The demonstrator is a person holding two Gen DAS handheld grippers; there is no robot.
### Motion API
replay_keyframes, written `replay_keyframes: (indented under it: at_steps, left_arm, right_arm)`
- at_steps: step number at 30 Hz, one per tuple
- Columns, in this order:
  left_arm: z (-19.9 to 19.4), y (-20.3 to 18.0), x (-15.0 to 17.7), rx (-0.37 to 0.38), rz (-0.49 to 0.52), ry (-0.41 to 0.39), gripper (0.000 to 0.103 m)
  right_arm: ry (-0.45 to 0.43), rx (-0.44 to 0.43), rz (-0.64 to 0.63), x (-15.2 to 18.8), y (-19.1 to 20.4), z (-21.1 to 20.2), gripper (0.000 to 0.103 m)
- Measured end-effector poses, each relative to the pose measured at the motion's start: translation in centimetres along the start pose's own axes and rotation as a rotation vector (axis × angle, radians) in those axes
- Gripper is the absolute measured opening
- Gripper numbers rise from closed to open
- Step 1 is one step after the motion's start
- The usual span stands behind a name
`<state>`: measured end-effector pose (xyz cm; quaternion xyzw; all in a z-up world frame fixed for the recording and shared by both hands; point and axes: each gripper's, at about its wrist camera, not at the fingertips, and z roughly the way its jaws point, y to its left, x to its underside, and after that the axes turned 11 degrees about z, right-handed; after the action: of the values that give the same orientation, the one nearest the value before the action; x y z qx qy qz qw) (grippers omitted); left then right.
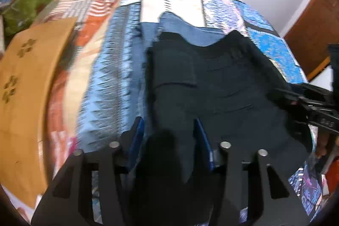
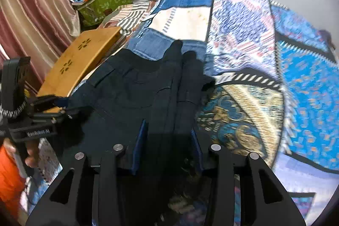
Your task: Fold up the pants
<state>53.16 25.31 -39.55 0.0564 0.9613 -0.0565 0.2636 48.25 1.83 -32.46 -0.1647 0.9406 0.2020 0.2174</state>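
Observation:
Dark navy pants (image 1: pixel 211 82) lie folded on a patchwork bedspread (image 1: pixel 110 82), waistband toward the far end. My left gripper (image 1: pixel 170 139) is low over their near left edge, blue pads apart with a fold of dark cloth loose between them. My right gripper (image 2: pixel 168 141) is over the near right edge of the pants (image 2: pixel 137 94), jaws also apart with cloth between them. Each gripper shows in the other's view: the right gripper (image 1: pixel 296 96) at the right edge, the left gripper (image 2: pixel 63 103) at the left, held by a hand (image 2: pixel 31 154).
Folded blue jeans (image 1: pixel 180 27) lie just beyond the dark pants. A wooden lap table (image 2: pixel 84 56) stands on the bed to the left, a green bag (image 2: pixel 103 3) with clutter behind it, a striped curtain (image 2: pixel 31 14) further left. A brown door (image 1: pixel 311 31) is at the right.

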Motion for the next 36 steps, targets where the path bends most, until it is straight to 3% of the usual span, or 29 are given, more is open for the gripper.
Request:
replay_keyframes:
  at_steps: [5,11,13,18,23,27,32,36]
  left_arm:
    - [-3.5,-1.4,0.2,-0.166,0.041,0.012,0.059]
    - [-13.0,-6.3,0.6,-0.232,0.124,-0.102,0.059]
    - [-16.9,-8.1,1.2,-0.257,0.130,-0.167,0.059]
    - [-27.3,-12.4,3.8,-0.219,0.113,-0.360,0.059]
    - [-36.0,-16.3,7.7,-0.249,0.116,-0.538,0.059]
    - [-41.2,-18.8,11.5,-0.276,0.111,-0.668,0.063]
    - [-44.6,-21.9,16.0,-0.342,0.113,-0.794,0.066]
    - [-45.8,-23.1,18.3,-0.341,0.100,-0.854,0.087]
  right_arm:
    - [-0.073,0.023,-0.003,0.2,-0.7,-4.2,0.037]
    - [-0.254,-0.004,-0.016,1.1,1.0,-14.2,0.037]
    - [-0.323,-0.039,-0.010,2.0,1.7,-18.2,0.037]
    - [-0.471,-0.125,-0.028,5.0,3.9,-26.6,0.037]
    - [-0.602,-0.227,-0.089,9.8,6.3,-33.8,0.037]
    - [-0.693,-0.246,-0.138,13.6,7.8,-37.2,0.037]
    - [-0.777,-0.179,-0.191,17.4,9.5,-38.6,0.037]
    - [-0.815,-0.170,-0.171,19.2,10.1,-38.9,0.040]
